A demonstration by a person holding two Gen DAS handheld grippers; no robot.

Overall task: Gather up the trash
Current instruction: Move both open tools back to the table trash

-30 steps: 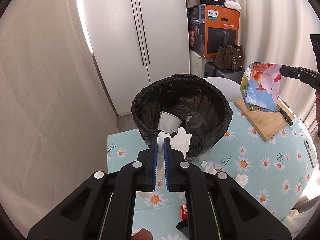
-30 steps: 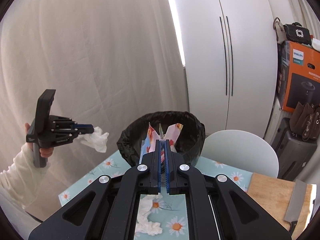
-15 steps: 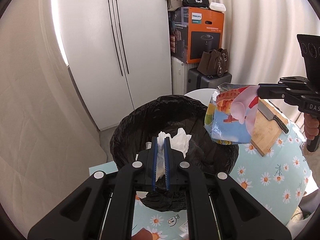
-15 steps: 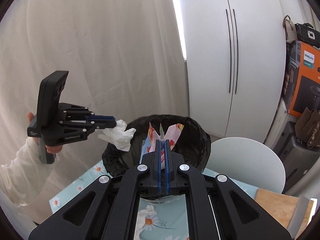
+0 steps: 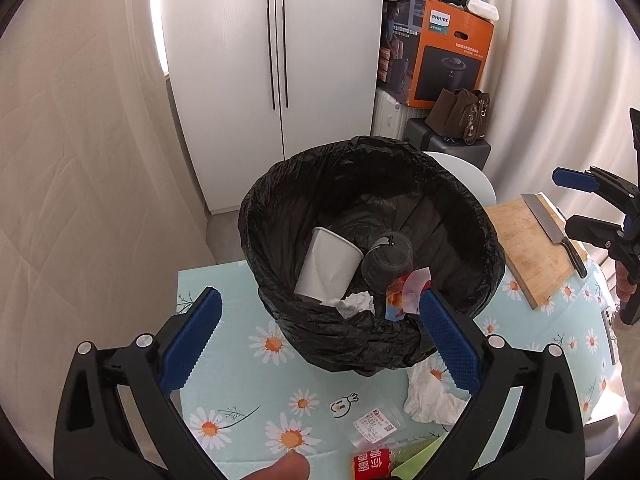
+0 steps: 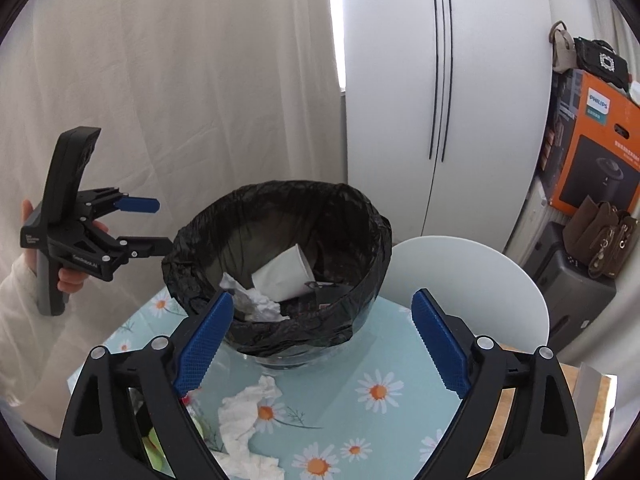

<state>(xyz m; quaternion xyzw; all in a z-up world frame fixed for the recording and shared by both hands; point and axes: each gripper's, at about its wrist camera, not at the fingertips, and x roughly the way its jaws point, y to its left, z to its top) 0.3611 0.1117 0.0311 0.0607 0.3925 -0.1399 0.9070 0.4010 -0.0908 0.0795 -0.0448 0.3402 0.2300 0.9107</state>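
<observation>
- On the daisy-patterned light blue tablecloth (image 5: 248, 392) stands a round bin lined with a crinkled black plastic bag (image 5: 400, 344), its mouth wide open.
- Inside the bin lie a white paper cup (image 5: 328, 264) on its side, a dark grey cup (image 5: 388, 260) beside it, a crumpled white tissue (image 5: 354, 304) near the front wall, and a colourful snack wrapper (image 5: 404, 292) printed in red, orange and blue, resting just right of the tissue.
- The left gripper (image 5: 320, 320) hangs over the near rim of the bin with its blue-padded jaws opening wide; nothing is between them.
- The right gripper (image 6: 322, 320) is likewise over the bin, jaws opening, with nothing caught between the pads.
- A second crumpled white tissue (image 5: 430, 396) lies on the cloth just before the bin, and a clear scrap with a printed label (image 5: 374, 426) sits near it.
- A red packet with white characters (image 5: 372, 464) lies at the near edge of the table.
- To the right, a wooden cutting board (image 5: 528, 248) carries a cleaver (image 5: 550, 224).
- Behind the bin are a white round chair back (image 6: 472, 280) and a white wardrobe (image 5: 280, 60).
</observation>
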